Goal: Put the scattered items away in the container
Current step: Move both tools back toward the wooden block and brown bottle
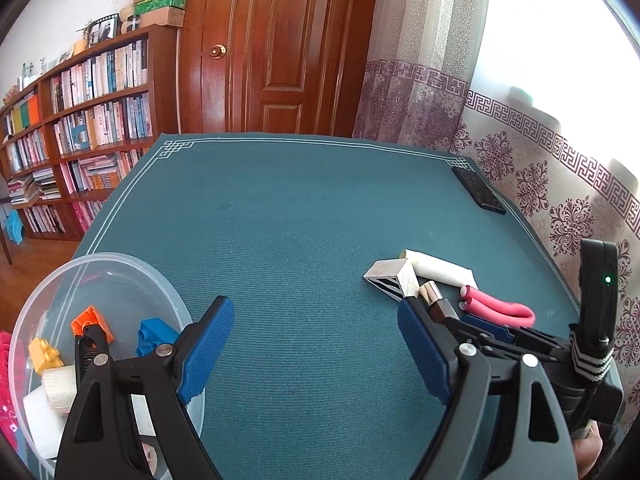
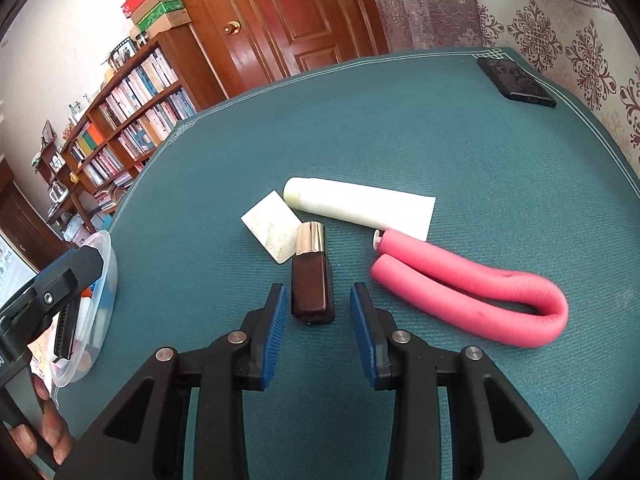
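Four items loose on teal mat [image 2: 400, 128]: one brown bottle [image 2: 312, 280], one white tube [image 2: 360, 205], one white card [image 2: 272, 226], one pink foam curler [image 2: 480, 300]. Right gripper [image 2: 319, 316] fingers apart, flanking bottle's base. Left gripper [image 1: 316, 344] wide apart beside clear container [image 1: 120, 276] holding three bricks. One phone [image 2: 516, 82]; bookshelf [image 1: 80, 120], door [image 1: 280, 40].

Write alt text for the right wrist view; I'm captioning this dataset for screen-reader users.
The open right gripper hovers with its blue-padded jaws either side of a small brown bottle with a metallic cap, lying on a teal mat. Beyond lie a white card, a cream tube and a folded pink foam roller; a clear container sits left.
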Demonstrator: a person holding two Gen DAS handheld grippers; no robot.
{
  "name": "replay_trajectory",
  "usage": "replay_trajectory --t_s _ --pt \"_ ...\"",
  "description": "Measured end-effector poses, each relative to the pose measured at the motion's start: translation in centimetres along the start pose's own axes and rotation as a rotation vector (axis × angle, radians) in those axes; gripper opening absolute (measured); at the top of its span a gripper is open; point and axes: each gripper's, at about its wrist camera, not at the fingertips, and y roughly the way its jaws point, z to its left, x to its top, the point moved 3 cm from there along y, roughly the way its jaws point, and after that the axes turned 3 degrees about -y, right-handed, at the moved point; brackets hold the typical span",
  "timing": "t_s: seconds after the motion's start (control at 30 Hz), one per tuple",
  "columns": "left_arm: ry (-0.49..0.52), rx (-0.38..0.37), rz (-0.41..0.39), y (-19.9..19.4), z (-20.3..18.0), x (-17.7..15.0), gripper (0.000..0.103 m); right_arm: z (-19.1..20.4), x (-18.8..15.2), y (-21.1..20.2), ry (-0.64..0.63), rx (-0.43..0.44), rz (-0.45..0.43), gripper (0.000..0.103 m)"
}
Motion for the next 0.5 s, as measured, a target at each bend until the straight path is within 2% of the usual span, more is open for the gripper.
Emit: replay_trajectory --t_s 0.37,0.5 --pt "0.012 -0.003 0.038 2.1 -1.1 0.0 0.087 0.5 1.1 1.8 -0.08 -0.052 -0.007 0.036" --pt "0.019 -0.004 0.053 2.9 -1.6 -0.1 0.087 0.3 1.0 1.7 -0.095 -0.069 -0.014 0.027"
